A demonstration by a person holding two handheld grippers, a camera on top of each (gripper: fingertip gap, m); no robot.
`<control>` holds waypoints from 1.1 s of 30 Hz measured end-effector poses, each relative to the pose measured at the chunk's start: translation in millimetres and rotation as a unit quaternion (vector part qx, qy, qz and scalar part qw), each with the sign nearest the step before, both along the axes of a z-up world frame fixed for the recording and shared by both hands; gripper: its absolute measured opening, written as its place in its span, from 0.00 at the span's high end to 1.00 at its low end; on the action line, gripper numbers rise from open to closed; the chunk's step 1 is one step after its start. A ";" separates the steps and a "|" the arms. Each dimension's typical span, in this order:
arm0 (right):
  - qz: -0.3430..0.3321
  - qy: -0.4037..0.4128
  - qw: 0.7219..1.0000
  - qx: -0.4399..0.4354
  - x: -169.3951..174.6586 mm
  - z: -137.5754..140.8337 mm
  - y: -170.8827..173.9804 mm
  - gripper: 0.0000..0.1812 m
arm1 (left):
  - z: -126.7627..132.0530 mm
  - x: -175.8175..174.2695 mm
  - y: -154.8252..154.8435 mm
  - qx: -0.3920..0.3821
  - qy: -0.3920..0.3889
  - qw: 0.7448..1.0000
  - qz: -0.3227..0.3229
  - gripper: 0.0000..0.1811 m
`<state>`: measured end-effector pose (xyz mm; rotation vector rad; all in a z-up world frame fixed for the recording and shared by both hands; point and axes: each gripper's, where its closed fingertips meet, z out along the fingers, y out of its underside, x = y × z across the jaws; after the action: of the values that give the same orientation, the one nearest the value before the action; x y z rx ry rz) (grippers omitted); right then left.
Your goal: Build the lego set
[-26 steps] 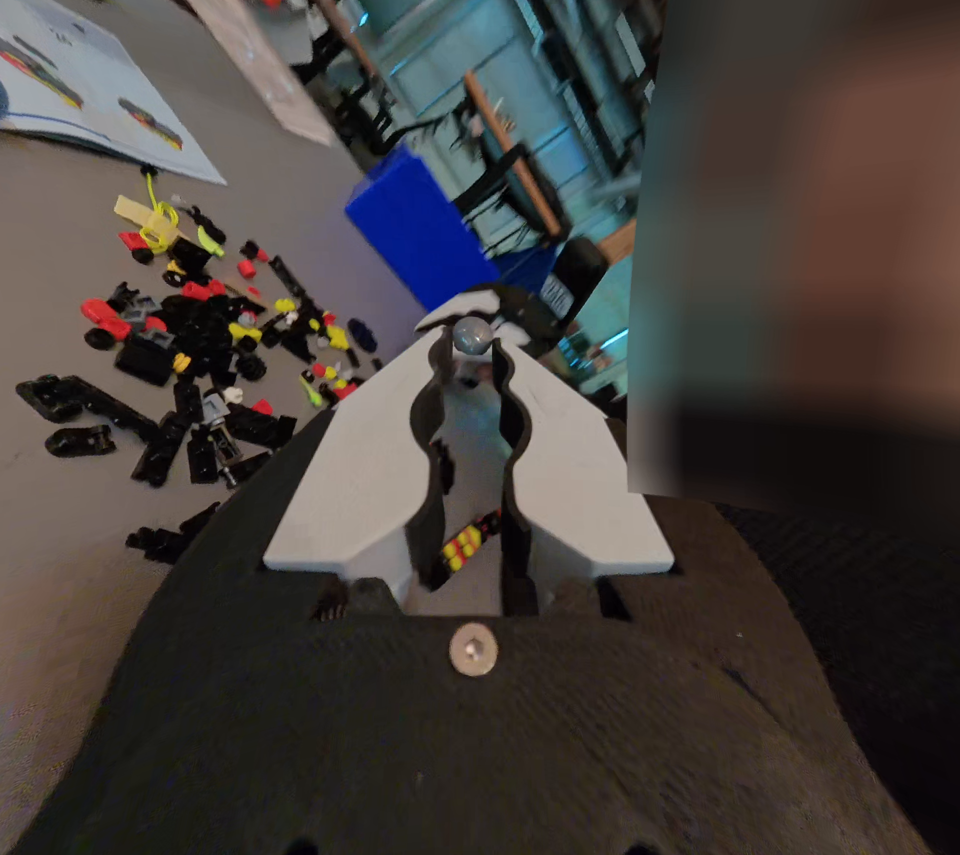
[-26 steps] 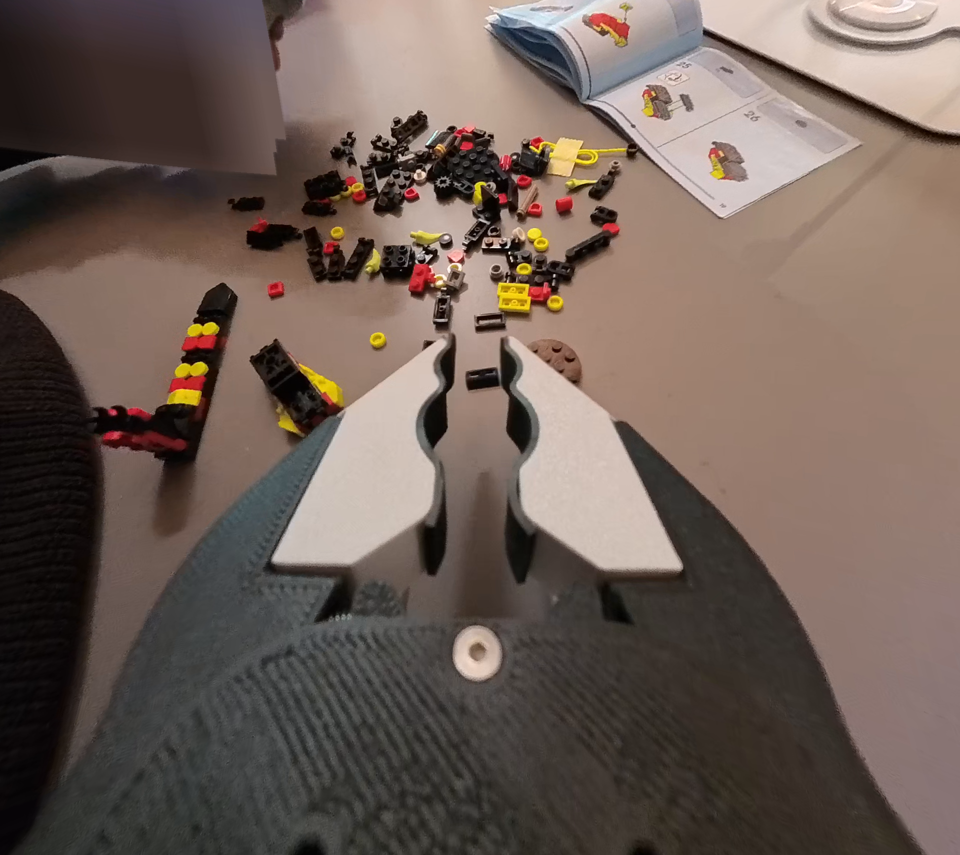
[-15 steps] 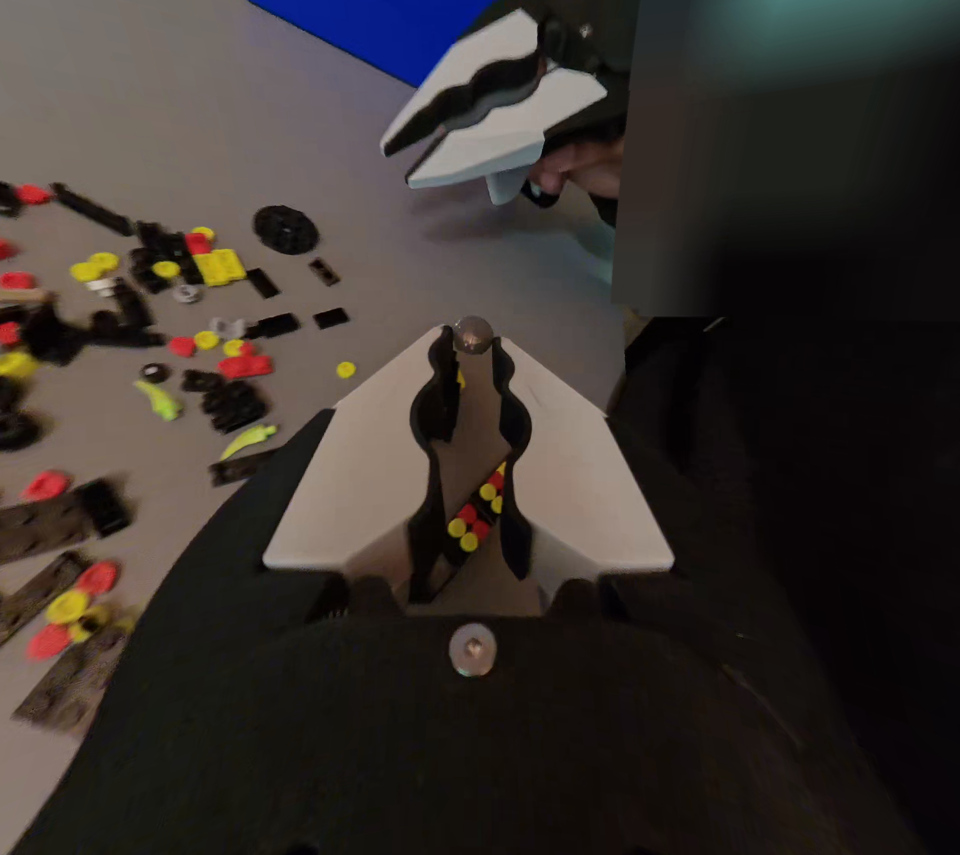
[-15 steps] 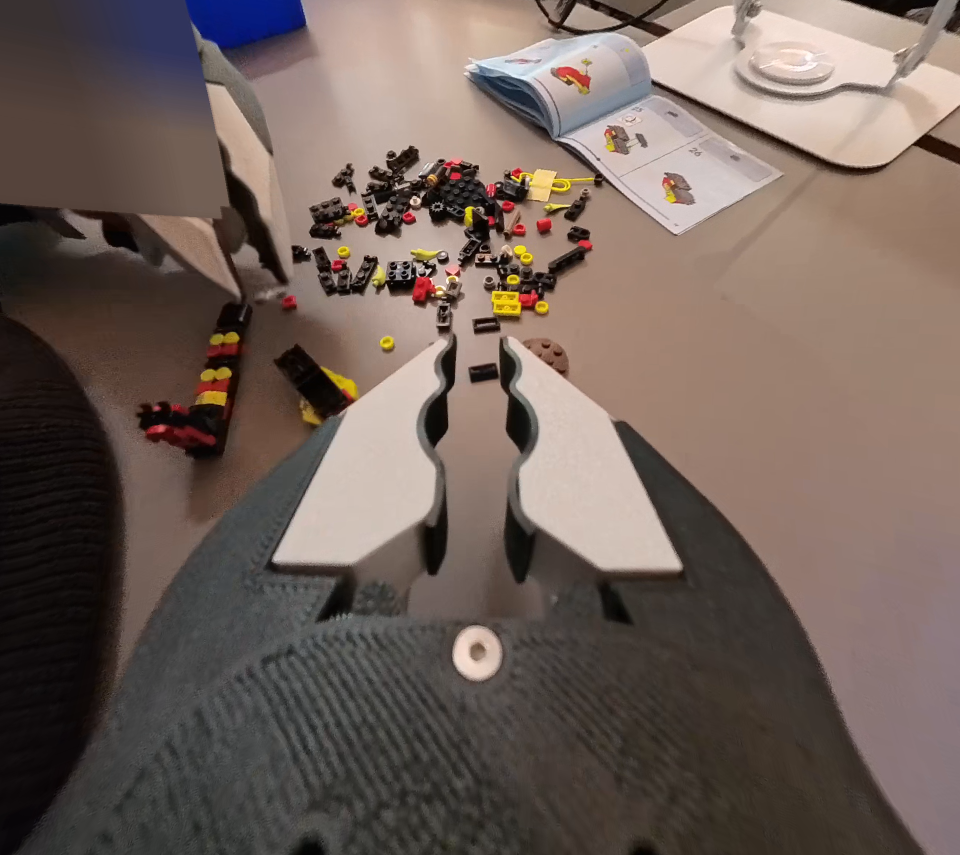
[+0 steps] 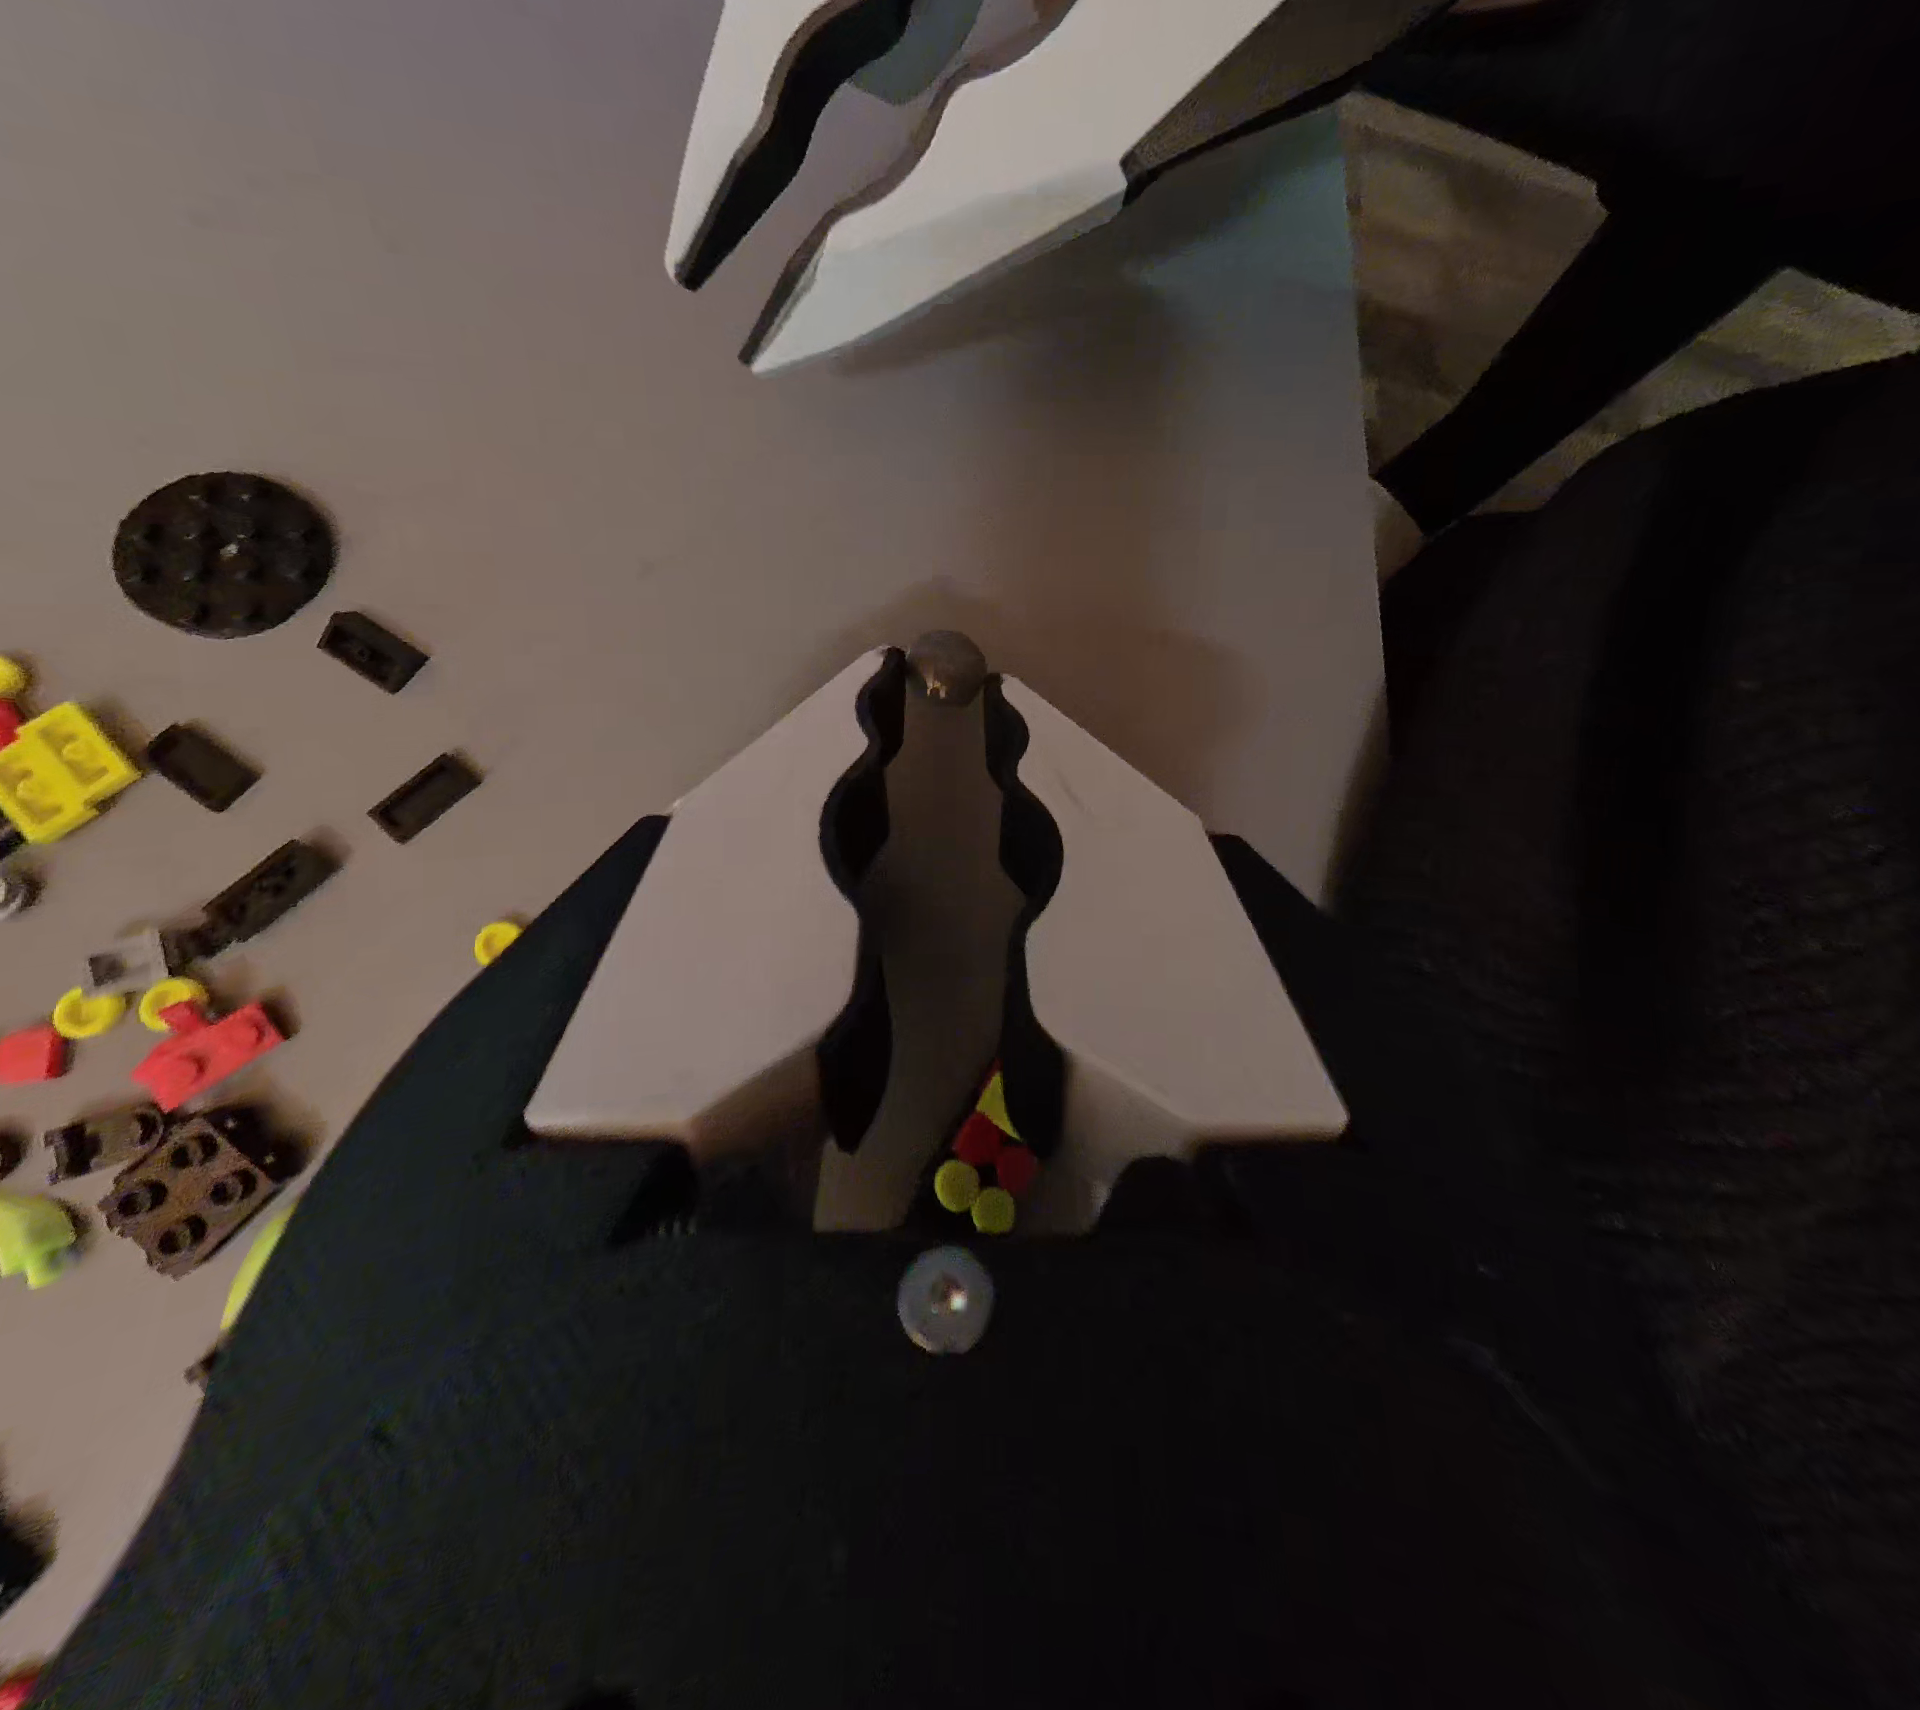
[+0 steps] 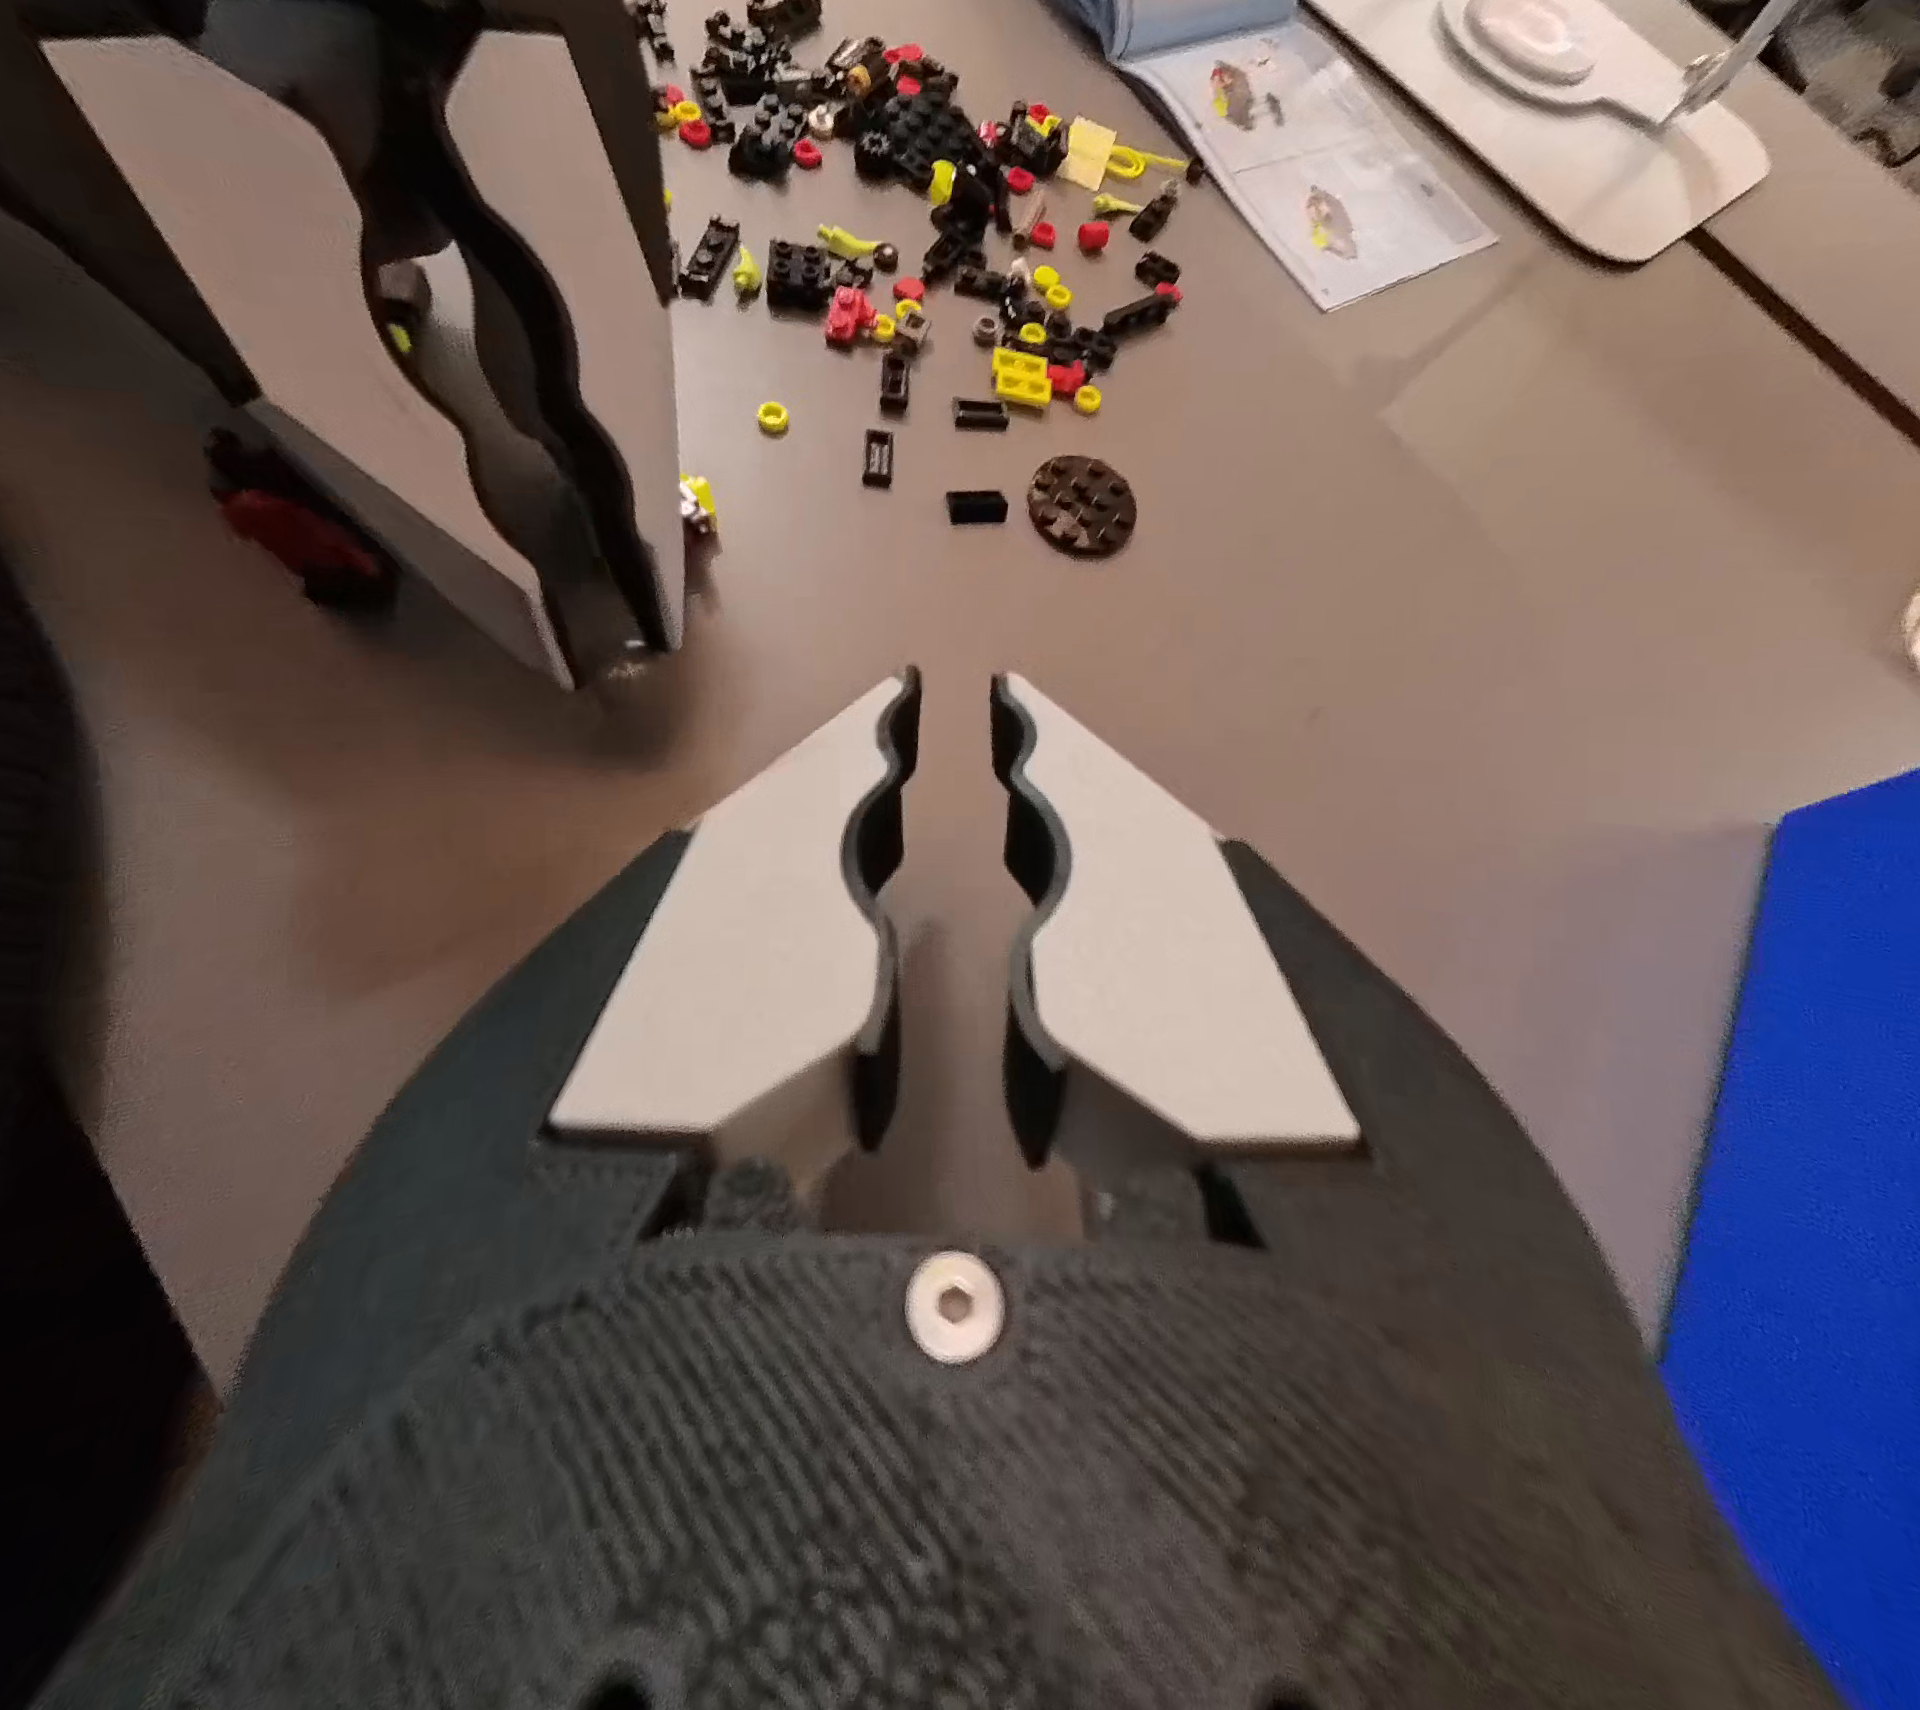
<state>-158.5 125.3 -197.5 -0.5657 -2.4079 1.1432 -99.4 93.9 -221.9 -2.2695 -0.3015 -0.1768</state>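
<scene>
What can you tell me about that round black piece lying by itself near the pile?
The round black piece is a flat, dark plastic disc with little studs all over its top. It lies flat on the grey table, at the near edge of the scattered bricks. A small black tile sits just beside it, with a little gap between them. Nothing rests on it, and neither gripper touches it. The left wrist view shows it too.
</scene>
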 end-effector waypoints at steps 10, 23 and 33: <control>-0.001 -0.053 0.999 -0.008 6.4 -12.4 5.0 0.93 | -5.7 -1.5 0.4 -0.021 0.006 1.000 -0.015 0.92; 0.128 -0.086 0.988 0.013 42.7 -21.8 -23.2 0.89 | 17.8 -20.0 -25.8 0.052 0.000 0.998 0.041 0.91; 0.169 -0.127 0.975 0.064 56.1 -43.7 -21.2 0.89 | 26.3 -26.1 -34.5 0.095 -0.032 0.993 0.065 0.92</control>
<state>-102.4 104.1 -241.2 -0.2784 -2.8572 1.0890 -125.5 59.4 -195.7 -2.0511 -0.4454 -0.2026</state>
